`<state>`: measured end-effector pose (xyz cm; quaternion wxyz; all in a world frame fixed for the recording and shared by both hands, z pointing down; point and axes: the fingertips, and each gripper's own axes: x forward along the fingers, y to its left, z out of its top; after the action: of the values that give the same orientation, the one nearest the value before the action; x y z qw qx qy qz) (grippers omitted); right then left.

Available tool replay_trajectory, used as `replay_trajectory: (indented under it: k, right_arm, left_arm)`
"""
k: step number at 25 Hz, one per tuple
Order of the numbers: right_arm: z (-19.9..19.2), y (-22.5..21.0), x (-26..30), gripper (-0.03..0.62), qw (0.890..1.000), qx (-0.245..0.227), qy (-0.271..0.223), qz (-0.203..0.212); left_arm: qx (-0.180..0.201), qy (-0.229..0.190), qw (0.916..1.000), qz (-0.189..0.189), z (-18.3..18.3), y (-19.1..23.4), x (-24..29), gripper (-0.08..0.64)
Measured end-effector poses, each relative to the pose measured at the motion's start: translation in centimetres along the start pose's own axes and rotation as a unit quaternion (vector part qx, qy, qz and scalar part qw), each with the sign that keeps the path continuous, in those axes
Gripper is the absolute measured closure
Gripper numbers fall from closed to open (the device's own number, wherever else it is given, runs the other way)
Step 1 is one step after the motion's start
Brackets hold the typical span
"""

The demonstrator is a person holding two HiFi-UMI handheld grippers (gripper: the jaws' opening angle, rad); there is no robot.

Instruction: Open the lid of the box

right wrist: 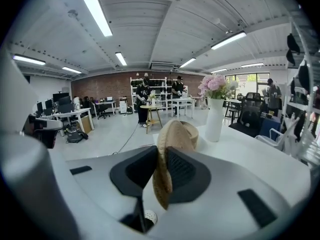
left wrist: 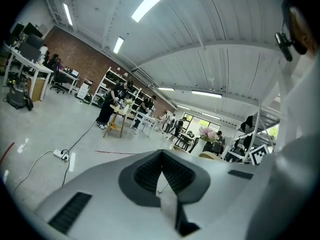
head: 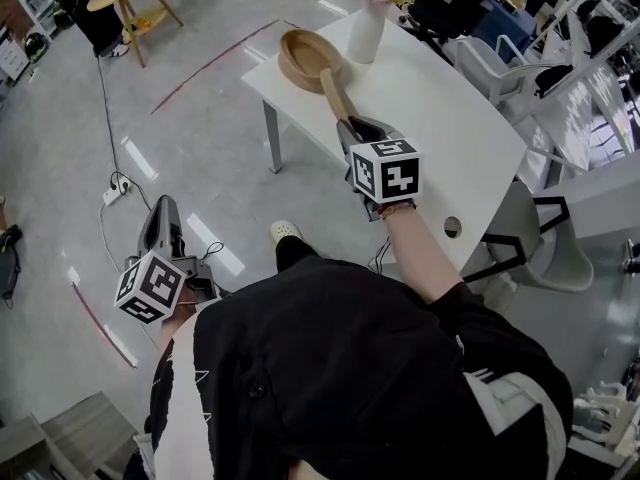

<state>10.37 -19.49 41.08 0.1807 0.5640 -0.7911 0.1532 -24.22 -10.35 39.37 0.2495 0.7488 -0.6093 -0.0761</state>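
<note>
A round tan box (head: pixel 300 56) stands open at the far left corner of the white table (head: pixel 450 118). Its flat tan lid (head: pixel 334 92) is held edge-on, clear of the box rim, with my right gripper (head: pixel 350 124) shut on its near edge. In the right gripper view the lid (right wrist: pixel 167 151) stands upright between the pads (right wrist: pixel 186 170), and the box (right wrist: pixel 194 133) lies just behind it. My left gripper (head: pixel 160 206) hangs low over the floor at the person's left side. Its jaws (left wrist: pixel 161 170) are shut with nothing between them.
A white vase (head: pixel 366 28) of pink flowers stands on the table right of the box. A power strip (head: pixel 117 187) with its cable lies on the floor to the left. A grey chair (head: pixel 545 243) sits at the table's right end. People work at distant tables.
</note>
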Motion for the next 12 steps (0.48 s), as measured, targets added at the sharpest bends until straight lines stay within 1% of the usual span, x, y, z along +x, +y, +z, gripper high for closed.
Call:
replay_trajectory:
  k: [5, 8, 12]
  right_arm:
    - [-0.7, 1.5, -0.5, 0.52, 1.0, 0.015, 0.003, 0.015]
    - [-0.9, 2.6, -0.5, 0.52, 0.999, 0.027, 0.005, 0.029]
    - [-0.8, 4.5, -0.2, 0.52, 0.998, 0.032, 0.007, 0.053]
  left_arm:
    - [-0.004, 0.002, 1.0, -0.005, -0.8, -0.3, -0.5, 0.549]
    - [-0.009, 0.003, 0.9999, -0.007, -1.5, -0.5, -0.6, 0.551]
    - [-0.012, 0.005, 0.9999, -0.008, -2.0, -0.9, -0.6, 0.551]
